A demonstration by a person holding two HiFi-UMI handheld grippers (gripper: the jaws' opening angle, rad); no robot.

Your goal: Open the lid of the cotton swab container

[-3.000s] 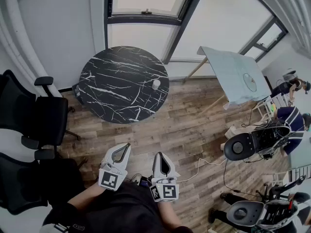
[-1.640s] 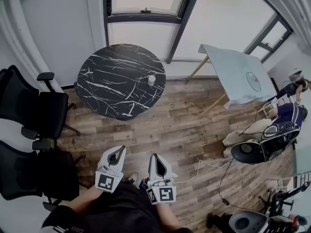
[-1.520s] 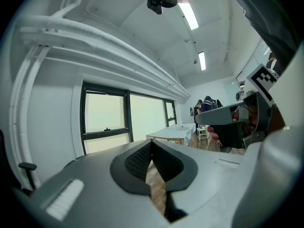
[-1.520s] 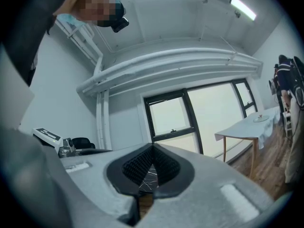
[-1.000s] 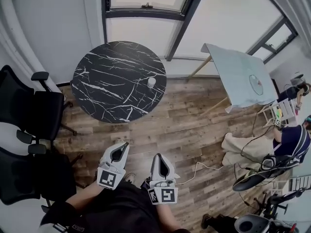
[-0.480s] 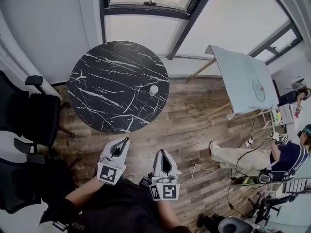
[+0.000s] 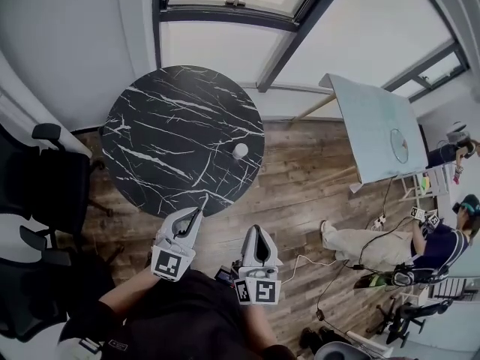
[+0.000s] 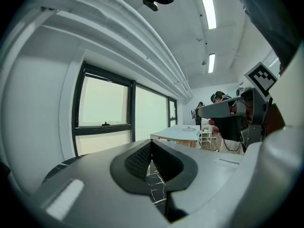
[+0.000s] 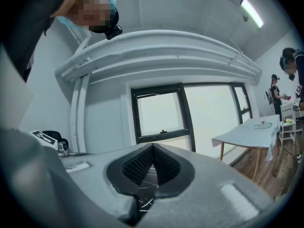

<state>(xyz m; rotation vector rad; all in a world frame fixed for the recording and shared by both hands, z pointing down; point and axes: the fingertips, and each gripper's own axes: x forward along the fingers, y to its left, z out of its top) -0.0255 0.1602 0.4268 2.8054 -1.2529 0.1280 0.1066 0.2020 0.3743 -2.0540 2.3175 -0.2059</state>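
On the round marble table [image 7: 154,137], near its right edge, head view: cotton swab container [image 7: 240,151], small, white, seemingly upright, round top facing up; lid too small to judge. Left gripper [image 7: 199,211] and right gripper [image 7: 256,231] on the near side, well apart from it. Left gripper view: jaws together, nothing between. Right gripper view: likewise closed, empty.

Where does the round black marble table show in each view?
Head view: table, upper middle, below the window.
Left gripper view: table, only a veined sliver in the gap under the shut left tool.
Right gripper view: table, a like sliver under the shut right tool.
Shared landmark: the dark-framed window, behind the table in all three.
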